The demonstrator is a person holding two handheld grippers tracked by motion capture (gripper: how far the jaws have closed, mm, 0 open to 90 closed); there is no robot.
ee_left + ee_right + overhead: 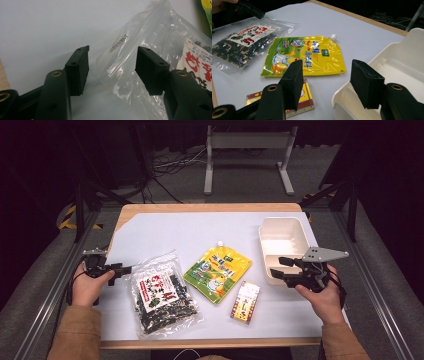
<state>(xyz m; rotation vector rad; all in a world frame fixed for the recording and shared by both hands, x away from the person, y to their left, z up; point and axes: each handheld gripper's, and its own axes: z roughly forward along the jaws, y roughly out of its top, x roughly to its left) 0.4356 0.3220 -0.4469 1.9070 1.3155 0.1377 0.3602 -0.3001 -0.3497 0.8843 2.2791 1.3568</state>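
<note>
A clear bag of dark dried food [162, 293] with a red-lettered label lies at the table's left front; its transparent top edge [140, 57] sits between the jaws of my left gripper [111, 71], which stands open beside it [122, 270]. A yellow spouted pouch [218, 272] lies in the middle [305, 56]. A small red and yellow box [245, 301] rests in front of it [305, 98]. My right gripper [280, 267] is open over the near corner of a cream lunch box [282, 245], its jaws astride the rim [342, 93], gripper midpoint [325, 83].
A white mat [165, 235] covers the wooden table [200, 208], bare at the back. A metal frame stand [247, 155] and cables sit on the floor beyond. Rails run along both table sides.
</note>
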